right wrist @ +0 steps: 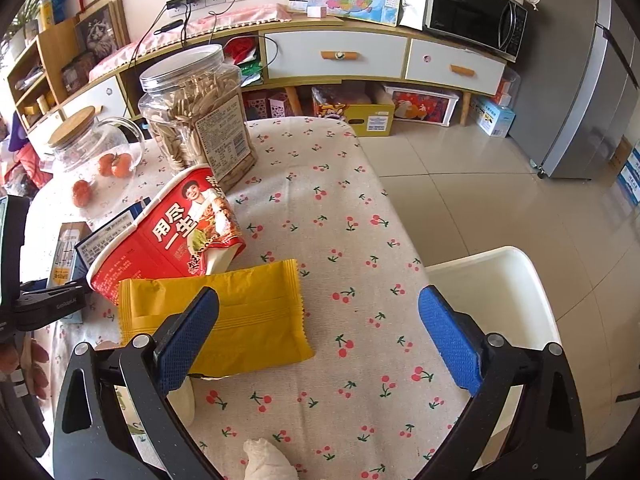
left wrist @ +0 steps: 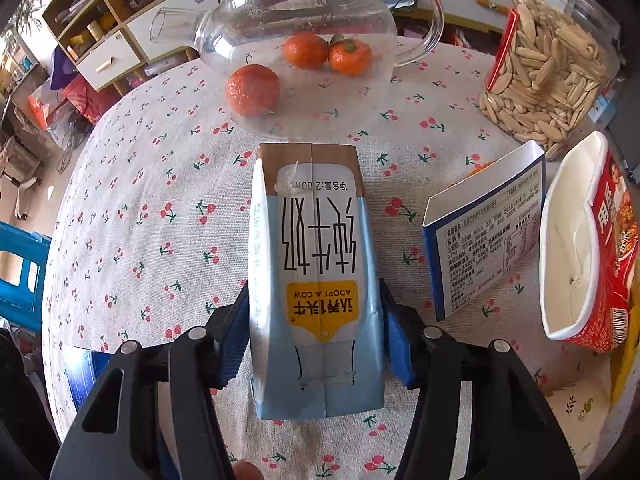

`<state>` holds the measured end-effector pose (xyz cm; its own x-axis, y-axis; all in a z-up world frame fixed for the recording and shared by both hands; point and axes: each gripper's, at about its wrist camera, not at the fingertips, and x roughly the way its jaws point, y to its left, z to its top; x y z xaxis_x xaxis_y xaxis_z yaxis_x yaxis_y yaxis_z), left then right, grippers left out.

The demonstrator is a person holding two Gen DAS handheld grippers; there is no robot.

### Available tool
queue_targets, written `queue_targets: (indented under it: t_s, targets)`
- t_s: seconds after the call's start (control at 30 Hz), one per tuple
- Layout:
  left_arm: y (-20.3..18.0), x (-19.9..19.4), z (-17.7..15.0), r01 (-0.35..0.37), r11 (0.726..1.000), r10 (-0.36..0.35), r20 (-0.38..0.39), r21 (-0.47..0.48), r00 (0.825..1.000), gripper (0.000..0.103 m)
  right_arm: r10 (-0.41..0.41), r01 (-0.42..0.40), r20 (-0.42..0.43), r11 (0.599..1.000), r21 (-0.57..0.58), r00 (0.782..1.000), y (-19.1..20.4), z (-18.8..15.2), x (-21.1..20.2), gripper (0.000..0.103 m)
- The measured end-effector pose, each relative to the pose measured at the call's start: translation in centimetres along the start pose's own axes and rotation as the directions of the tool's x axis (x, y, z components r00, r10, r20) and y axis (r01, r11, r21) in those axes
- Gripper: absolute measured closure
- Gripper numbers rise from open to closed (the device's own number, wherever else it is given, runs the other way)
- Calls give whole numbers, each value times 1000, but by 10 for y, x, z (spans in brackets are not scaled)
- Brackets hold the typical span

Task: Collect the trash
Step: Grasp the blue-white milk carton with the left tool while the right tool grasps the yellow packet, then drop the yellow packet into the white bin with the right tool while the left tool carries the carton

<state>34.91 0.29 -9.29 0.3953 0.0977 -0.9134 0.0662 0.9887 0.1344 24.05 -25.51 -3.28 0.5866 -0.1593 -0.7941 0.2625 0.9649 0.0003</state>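
Left hand-held gripper (left wrist: 316, 332), seen along its own fingers: the two blue ribbed pads bracket the lower part of a pale-blue and white milk carton (left wrist: 314, 276) lying flat on the table (left wrist: 132, 216), which is covered with a cherry-print cloth. The jaws stand about half open and have closed in around the carton; the pads look to lie against its two long sides, so this is read as a grasp just taken, though how firmly it bites cannot be told. The carton's brown folded top points away toward the far edge.

Right hand-held gripper (right wrist: 318, 336): jaws spread wide and empty. Its left pad overlaps a flat yellow foil wrapper (right wrist: 248, 320); the right pad hangs over bare cloth near the table's right edge, beside a white plastic chair (right wrist: 500, 300).

Other trash lies toward the right edge: an open blue-and-white cardboard box (left wrist: 486, 236) and a crushed red paper noodle cup (left wrist: 580, 248), the cup resting against the wrapper. A crumpled white tissue (right wrist: 266, 460) sits at the near edge. Behind stand a clear glass teapot (left wrist: 304, 12), three oranges (left wrist: 253, 90) and a clear plastic jar of seeds (left wrist: 548, 76), none of them waste.

Risks, as judged: the carton is thin-walled, so hard closing may buckle it and push out leftover milk; a light grip low on the body may let it tilt or slip on lifting. The right pad, closing as placed, may only skid across the wrapper.
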Motion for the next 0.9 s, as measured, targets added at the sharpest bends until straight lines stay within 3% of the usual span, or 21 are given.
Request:
queue_targets:
  t_s: [0.1,0.23,0.33,0.47,0.5,0.53,0.6,0.77,0.87,0.9]
  targets:
    - [3,-12,-1,-2,1000,2,42,-6,999,47,46,-46,1,998,-36,999,9,0,-3,7]
    - [8,-42,-4,6,1000,-3,117,-24,993,47,40,-39,14,997,-63,999,16,0,-7,7]
    - [11,-66,-6,27,999,-22,169,-28,985,47,19,-12,41,987,-163,999,24,-2,-13,7]
    - [12,-90,-12,65,998,-63,210,-2,976,46,8,33,106,925,-378,994,32,-9,-27,7]
    - [10,-93,-14,72,997,-72,213,10,974,46,10,34,97,898,-438,995,34,-13,-25,7]
    - [9,-97,-16,77,997,-80,217,21,973,46,0,41,77,845,-533,997,38,-23,-16,7]
    - [4,-101,-19,84,996,-90,221,37,971,46,-5,33,49,809,-587,999,44,-29,-4,7]
    - [-7,-106,-25,90,993,-104,229,72,968,46,13,-25,-24,792,-609,1000,59,-30,23,7]
    - [-10,-104,-25,92,992,-108,224,82,968,46,17,-49,-57,788,-614,998,64,-30,34,19]
    - [-11,-104,-26,92,992,-109,223,84,969,46,18,-65,-84,798,-600,996,62,-28,38,36]
